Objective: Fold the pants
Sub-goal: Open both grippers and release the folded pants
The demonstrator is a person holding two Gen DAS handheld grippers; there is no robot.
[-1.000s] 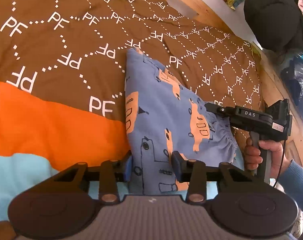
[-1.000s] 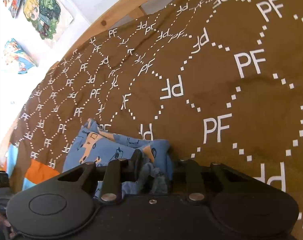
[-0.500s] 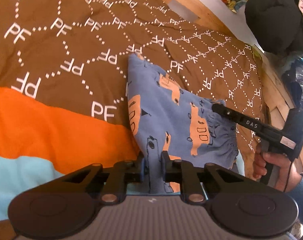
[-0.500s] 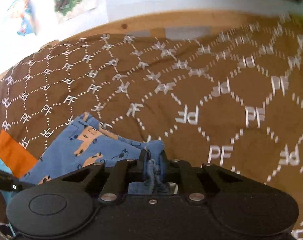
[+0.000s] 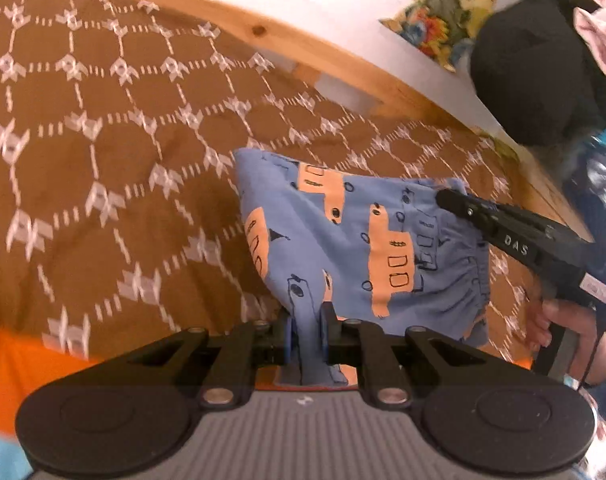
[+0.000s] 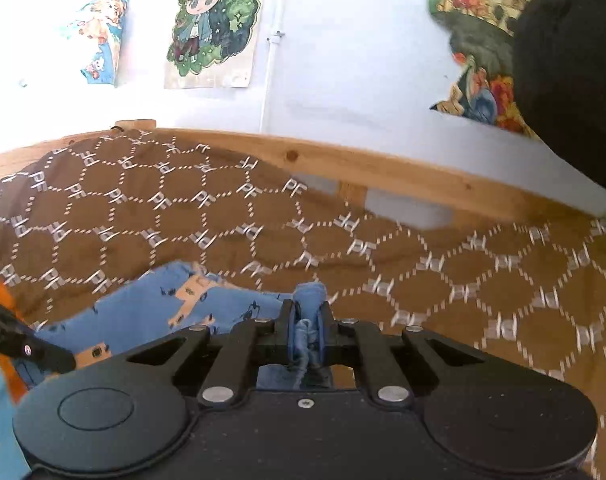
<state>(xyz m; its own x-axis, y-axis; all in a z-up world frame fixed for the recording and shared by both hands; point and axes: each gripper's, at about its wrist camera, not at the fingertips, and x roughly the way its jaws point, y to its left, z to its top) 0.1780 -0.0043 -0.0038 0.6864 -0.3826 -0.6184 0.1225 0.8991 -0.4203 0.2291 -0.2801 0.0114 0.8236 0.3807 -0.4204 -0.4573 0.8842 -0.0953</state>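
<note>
Brown bedspread (image 5: 103,152) under pants (image 5: 363,240), wooden rail (image 6: 383,176) behind.

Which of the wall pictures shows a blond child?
The middle poster in the right view: a blond cartoon child among green leaves. The left picture is mostly blue; the right one is half hidden.

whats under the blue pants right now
The brown PF-patterned bedspread shows all around the blue pants, which both grippers pinch. What lies directly beneath the pants is covered by the fabric itself.
</note>
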